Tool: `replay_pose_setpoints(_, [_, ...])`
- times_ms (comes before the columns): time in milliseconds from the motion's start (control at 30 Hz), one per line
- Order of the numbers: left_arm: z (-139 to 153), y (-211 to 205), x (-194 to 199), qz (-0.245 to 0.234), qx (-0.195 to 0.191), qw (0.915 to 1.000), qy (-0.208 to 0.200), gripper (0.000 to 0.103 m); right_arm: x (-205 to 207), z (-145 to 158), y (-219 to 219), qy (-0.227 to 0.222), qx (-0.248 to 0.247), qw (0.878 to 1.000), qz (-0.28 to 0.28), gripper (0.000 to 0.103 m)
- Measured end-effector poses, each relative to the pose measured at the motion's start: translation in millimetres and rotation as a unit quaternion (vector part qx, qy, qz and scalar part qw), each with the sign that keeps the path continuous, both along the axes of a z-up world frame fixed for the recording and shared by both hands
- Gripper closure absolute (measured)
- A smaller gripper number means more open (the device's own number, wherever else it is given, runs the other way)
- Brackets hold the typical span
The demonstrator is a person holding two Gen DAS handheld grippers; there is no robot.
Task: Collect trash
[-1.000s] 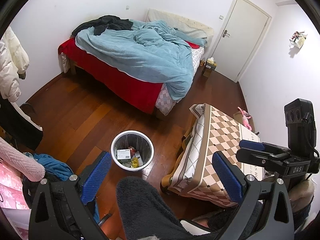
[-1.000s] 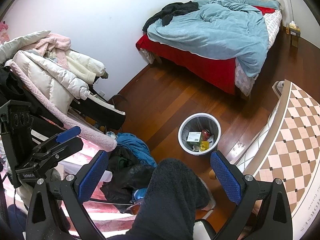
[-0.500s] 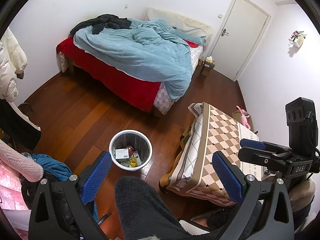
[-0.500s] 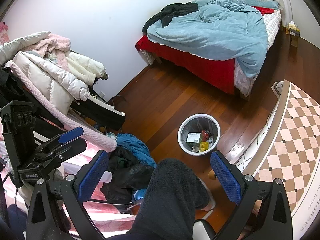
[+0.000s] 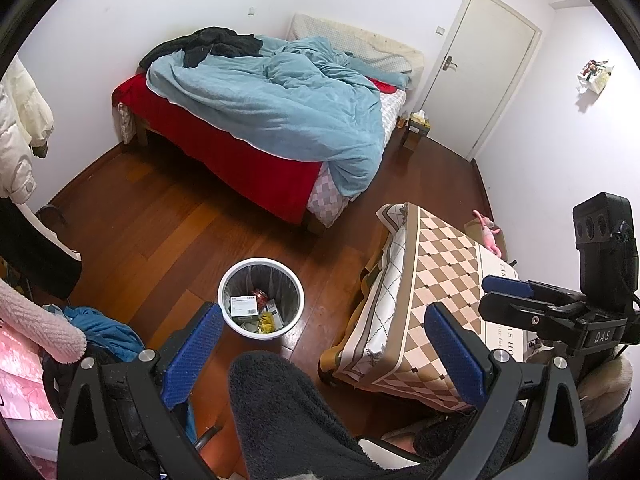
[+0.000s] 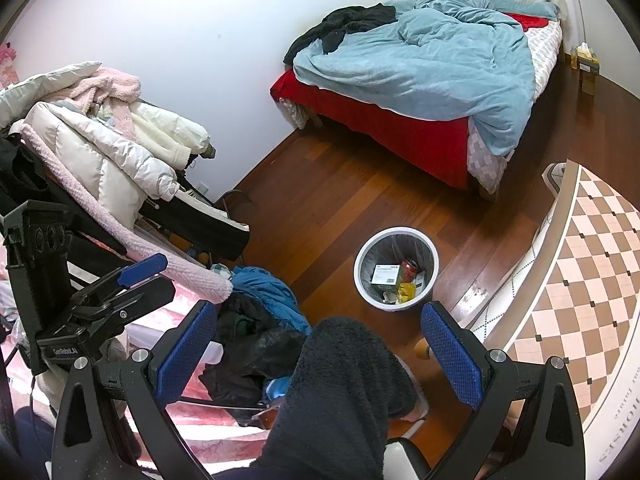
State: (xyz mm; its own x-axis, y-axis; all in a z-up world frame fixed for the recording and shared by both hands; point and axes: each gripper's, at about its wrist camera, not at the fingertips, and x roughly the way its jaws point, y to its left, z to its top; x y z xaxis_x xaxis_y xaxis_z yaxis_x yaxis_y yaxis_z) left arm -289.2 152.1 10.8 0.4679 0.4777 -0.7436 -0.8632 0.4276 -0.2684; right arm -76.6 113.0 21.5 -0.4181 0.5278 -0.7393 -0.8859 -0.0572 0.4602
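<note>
Left wrist view is showing the trash bin [image 5: 261, 298], white-rimmed with a grey liner, sitting on the wooden floor [image 5: 152, 232] between the bed [image 5: 256, 128] and the counter [image 5: 436, 300] with its checked cloth. Inside it, a white box with a barcode label [image 5: 244, 305], a red can [image 5: 262, 296] and some yellow wrapper [image 5: 266, 322] are lying together. I am holding my left tongs [image 5: 320, 354] wide apart with nothing between the blue pads, above my dark fleece-covered leg [image 5: 288, 416]. My right tongs [image 6: 320, 350] are gaping equally wide and also carrying nothing; they are showing at the counter's far side in the left view. Right wrist view is placing the bin just beside the counter's edge, with a heap of coats [image 6: 104, 148] and blue clothing [image 6: 268, 292] piling up to the left. Closed white door [image 5: 480, 68] is standing beyond the bed.
</note>
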Motion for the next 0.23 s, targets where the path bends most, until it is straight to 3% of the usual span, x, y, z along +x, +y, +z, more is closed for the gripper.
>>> replay_pose_setpoints(233, [0.5,0.2,-1.6,-0.003,0.000,1.0000,-0.005,0.000,-1.0,1.2,-0.7,0.001,-0.001,1.000,0.006,0.000])
